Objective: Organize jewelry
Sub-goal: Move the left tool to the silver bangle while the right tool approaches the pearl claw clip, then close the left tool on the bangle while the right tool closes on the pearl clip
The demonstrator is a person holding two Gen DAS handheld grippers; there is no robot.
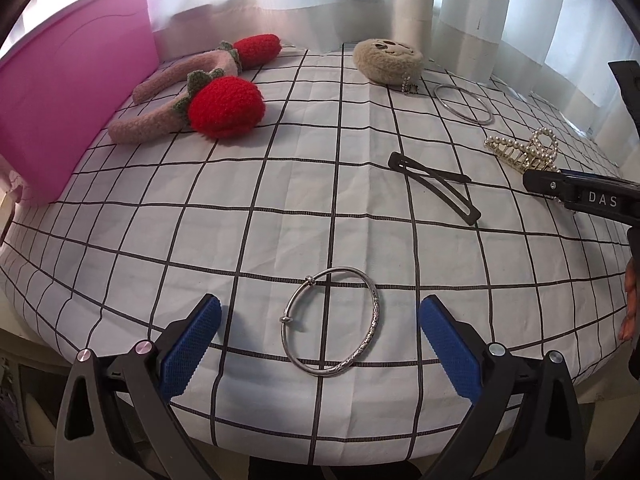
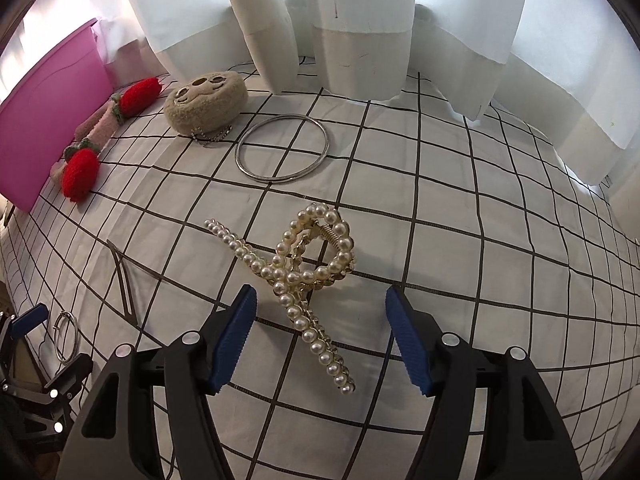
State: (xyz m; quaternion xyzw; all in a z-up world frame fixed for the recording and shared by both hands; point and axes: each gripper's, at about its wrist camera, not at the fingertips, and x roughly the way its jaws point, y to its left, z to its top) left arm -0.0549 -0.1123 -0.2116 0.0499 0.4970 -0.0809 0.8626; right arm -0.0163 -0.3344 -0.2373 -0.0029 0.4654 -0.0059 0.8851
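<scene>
Left gripper (image 1: 320,332) hangs spread wide over the checked tablecloth (image 1: 280,200), the beaded silver bangle (image 1: 331,322) lying flat between its blue pads, untouched. Right gripper (image 2: 320,336) gapes too, straddling the pearl claw clip (image 2: 298,276). Plain bangle (image 2: 282,148) sits beyond, beside the plush pouch (image 2: 206,106).

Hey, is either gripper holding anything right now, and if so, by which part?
Nothing is held. The left gripper is open around the silver bangle; the right gripper is open around the pearl hair claw.
</scene>
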